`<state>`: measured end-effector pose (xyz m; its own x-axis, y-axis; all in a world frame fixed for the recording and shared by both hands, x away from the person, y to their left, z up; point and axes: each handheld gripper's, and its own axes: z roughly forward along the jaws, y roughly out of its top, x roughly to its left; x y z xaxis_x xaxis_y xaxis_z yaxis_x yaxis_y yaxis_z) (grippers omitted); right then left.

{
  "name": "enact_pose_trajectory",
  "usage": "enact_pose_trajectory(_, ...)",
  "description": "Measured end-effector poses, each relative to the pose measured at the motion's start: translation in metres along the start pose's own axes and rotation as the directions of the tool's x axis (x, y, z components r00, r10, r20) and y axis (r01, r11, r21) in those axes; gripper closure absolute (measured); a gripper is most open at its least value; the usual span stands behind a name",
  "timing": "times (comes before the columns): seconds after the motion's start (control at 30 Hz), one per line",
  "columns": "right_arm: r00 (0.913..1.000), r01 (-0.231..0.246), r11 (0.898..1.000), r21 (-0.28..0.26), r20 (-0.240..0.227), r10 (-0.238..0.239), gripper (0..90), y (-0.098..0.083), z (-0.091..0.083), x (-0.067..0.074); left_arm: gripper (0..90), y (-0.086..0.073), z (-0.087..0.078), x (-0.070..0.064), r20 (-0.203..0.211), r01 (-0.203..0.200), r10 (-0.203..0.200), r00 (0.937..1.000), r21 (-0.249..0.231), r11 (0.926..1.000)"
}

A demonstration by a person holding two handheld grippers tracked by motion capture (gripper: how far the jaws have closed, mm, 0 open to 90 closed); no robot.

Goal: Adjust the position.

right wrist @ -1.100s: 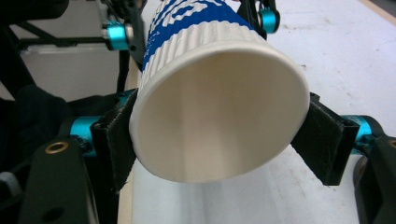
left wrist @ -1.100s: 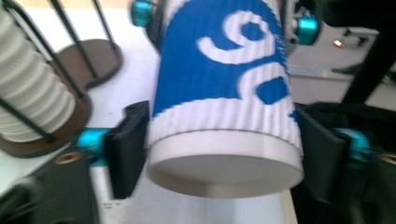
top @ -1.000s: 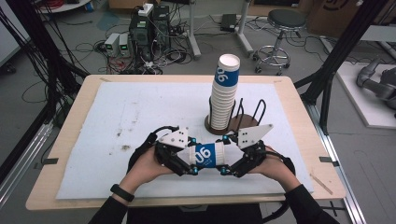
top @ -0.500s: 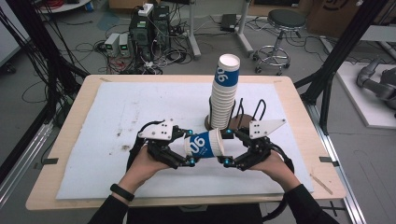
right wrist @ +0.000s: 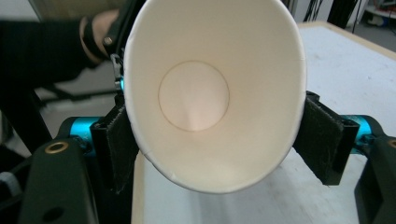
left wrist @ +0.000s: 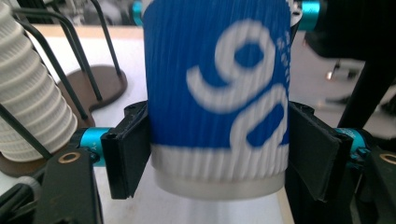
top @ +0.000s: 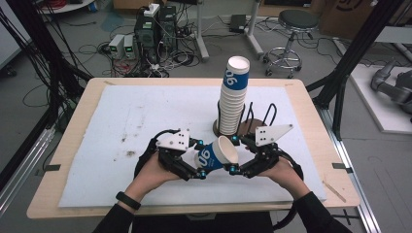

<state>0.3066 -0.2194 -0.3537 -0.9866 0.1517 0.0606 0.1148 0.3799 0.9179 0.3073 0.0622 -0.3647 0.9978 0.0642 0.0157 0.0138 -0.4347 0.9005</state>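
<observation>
From my station, the left half of the bench (top: 73, 145) lies bare under its white mat (top: 116, 121), with a few dark stains and wide room out to the left edge. My left gripper (top: 198, 160) sits near the front edge, about mid-bench, and its fingers (left wrist: 125, 154) clamp the base end of the blue and white paper cup (top: 214, 154); they have just eased apart a little, yet the pads still press the ribbed wall on both sides in the left gripper view. The cup lies tilted, its mouth turned up and to the right, held off the mat between the 2 grippers. It is empty: the right gripper view looks straight into it to a bare white bottom. My right gripper (top: 235, 154) meets the cup at its rim; its fingers (right wrist: 322, 135) have just been closing, with the cup's mouth between them. The left pad touches the wall and the right pad sits at it, the rim squeezed slightly oval.

Just behind stands 1 tall stack of cups (top: 232, 99), upright in a wire holder (top: 260, 116) on a brown round base. Right of the holder, the mat runs clear to the bench's right edge.
</observation>
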Motion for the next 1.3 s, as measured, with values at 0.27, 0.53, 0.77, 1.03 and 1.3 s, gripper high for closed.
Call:
enact_pose_trajectory(0.27, 0.9994, 0.032, 0.998, 0.051, -0.016, -0.032, 26.4, 0.003, 0.005, 0.006, 27.8, -0.001, 0.019, -0.004, 0.027, 0.007, -0.009, 0.9996, 0.069, 0.9976)
enact_pose_trajectory(0.53, 1.0, -0.004, 1.0, -0.006, -0.009, 0.003, 27.2, -0.002, 0.009, 0.002, 24.3, -0.005, 0.024, -0.002, 0.019, 0.057, -0.057, 0.9982, 0.029, 0.998)
enact_pose_trajectory(0.77, 0.9997, -0.023, 0.998, -0.054, -0.015, 0.022, 27.2, -0.002, 0.007, 0.003, 19.9, -0.008, 0.031, -0.002, 0.02, 0.086, -0.086, 0.9961, 0.014, 0.9962)
enact_pose_trajectory(1.03, 0.9999, -0.015, 0.995, -0.098, -0.01, 0.014, 22.1, -0.001, 0.006, 0.006, 29.6, -0.011, 0.031, -0.002, 0.032, 0.079, -0.077, 0.9965, -0.06, 0.9951)
enact_pose_trajectory(1.3, 0.9979, -0.06, 0.987, -0.152, -0.034, 0.056, 18.9, -0.001, 0.011, 0.008, 29.6, -0.01, 0.029, -0.004, 0.004, 0.057, -0.057, 0.9984, -0.094, 0.9939)
